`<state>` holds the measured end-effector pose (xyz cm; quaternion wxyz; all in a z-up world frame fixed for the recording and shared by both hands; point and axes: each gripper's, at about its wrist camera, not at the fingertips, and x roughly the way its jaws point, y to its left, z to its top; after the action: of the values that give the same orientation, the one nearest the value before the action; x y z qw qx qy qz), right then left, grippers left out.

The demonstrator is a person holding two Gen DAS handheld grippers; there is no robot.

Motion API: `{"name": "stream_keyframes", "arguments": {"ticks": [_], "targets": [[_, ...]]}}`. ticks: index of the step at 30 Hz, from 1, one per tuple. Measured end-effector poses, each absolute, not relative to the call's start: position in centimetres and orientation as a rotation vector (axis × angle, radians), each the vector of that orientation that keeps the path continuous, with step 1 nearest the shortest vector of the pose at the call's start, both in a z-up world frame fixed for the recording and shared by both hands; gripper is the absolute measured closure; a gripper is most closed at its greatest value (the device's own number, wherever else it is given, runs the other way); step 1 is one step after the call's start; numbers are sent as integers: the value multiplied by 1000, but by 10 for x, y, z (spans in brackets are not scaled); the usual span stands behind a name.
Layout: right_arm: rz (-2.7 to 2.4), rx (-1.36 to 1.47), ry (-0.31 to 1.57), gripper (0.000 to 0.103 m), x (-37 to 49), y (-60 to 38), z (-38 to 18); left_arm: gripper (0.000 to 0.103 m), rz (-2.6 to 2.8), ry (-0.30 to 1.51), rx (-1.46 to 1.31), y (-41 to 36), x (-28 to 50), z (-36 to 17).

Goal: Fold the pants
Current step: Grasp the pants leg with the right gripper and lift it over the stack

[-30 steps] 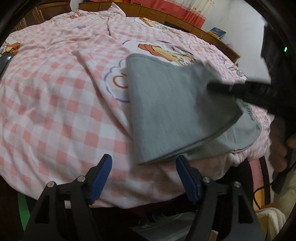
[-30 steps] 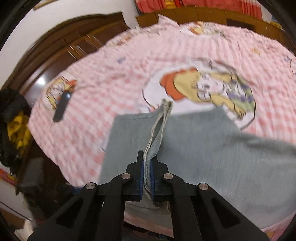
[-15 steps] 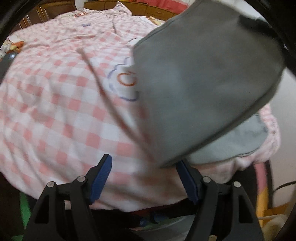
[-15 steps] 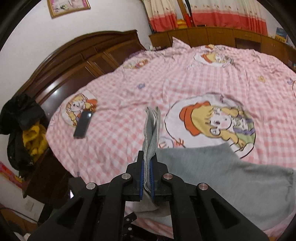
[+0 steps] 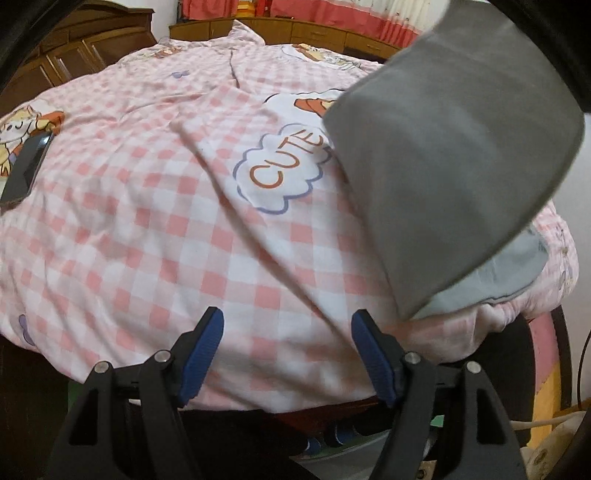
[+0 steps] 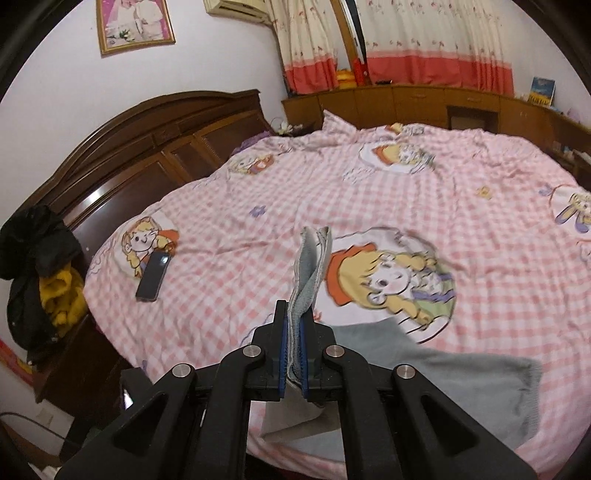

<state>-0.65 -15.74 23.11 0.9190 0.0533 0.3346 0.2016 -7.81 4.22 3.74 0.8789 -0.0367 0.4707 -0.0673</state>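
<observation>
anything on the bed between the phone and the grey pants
Nothing. In the right wrist view, only bare pink checked bedspread lies between the phone and the grey pants; the left wrist view shows the same.

Pale wall (image 6: pixel 74 92) with framed picture (image 6: pixel 135 24), dark wooden headboard (image 6: pixel 155 147) far left ahead; red-hemmed curtains (image 6: pixel 424 44) above low cabinets (image 6: pixel 406 101) straight ahead.
</observation>
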Motion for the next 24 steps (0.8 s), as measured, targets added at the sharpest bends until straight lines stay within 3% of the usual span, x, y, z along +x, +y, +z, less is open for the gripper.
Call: {"name": "stream_keyframes", "arguments": {"ticks": [13, 24], "targets": [[206, 79, 673, 97, -17, -239, 241, 28, -169, 975, -92, 41, -79, 40], [18, 182, 835, 97, -2, -339, 145, 28, -181, 962, -50, 26, -63, 50]]}}
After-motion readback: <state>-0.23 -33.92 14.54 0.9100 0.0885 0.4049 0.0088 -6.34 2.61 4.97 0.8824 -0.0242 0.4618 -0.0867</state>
